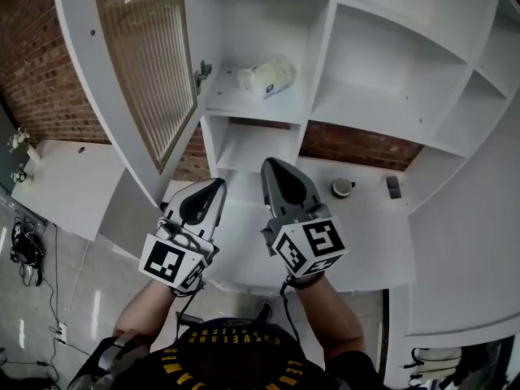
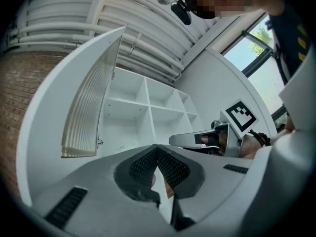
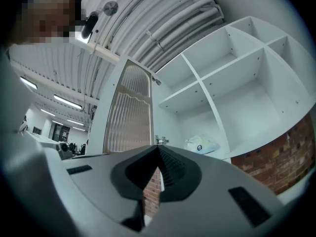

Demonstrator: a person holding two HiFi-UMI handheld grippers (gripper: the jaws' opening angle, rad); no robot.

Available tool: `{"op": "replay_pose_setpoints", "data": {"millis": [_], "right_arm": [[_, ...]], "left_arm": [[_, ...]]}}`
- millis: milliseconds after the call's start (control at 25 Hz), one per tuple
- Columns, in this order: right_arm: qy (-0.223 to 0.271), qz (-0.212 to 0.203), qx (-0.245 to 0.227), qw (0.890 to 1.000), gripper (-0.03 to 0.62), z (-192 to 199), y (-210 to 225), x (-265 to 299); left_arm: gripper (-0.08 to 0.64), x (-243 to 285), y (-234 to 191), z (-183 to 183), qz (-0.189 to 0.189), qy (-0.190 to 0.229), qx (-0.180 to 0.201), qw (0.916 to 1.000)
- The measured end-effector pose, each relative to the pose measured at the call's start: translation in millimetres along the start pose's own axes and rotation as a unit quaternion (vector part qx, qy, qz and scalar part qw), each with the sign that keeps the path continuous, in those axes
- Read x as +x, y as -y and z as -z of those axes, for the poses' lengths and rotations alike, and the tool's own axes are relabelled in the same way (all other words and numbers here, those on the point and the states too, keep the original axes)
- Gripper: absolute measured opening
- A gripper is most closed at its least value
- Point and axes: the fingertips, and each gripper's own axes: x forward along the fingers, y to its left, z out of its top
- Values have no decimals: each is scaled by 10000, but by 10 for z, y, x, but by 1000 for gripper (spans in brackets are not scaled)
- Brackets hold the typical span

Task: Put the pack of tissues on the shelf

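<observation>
The pale pack of tissues (image 1: 266, 77) lies in the left compartment of the white shelf unit (image 1: 325, 55), just behind the open door; the right gripper view shows the pack (image 3: 201, 144) resting there too. Both grippers hover low over the counter, well below the pack and apart from it. My left gripper (image 1: 218, 184) has its jaws closed tip to tip with nothing between them, as its own view of the left gripper (image 2: 157, 146) confirms. My right gripper (image 1: 270, 163) is shut and empty as well, seen up close as the right gripper (image 3: 158, 146).
A cabinet door with ribbed glass (image 1: 146, 63) stands swung open at the left of the shelf. On the white counter (image 1: 366, 234) sit a small round cup (image 1: 343, 188) and a small grey object (image 1: 393, 187). Brick wall (image 1: 357, 146) backs the counter.
</observation>
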Motion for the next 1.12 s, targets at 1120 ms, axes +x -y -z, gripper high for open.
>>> {"op": "replay_pose_setpoints", "data": {"millis": [1120], "right_arm": [[45,398,-730,9965,-5,-67,-1081,-667]], "left_arm": [[3,-1175,192,-209,183,147,-645,9976]]}}
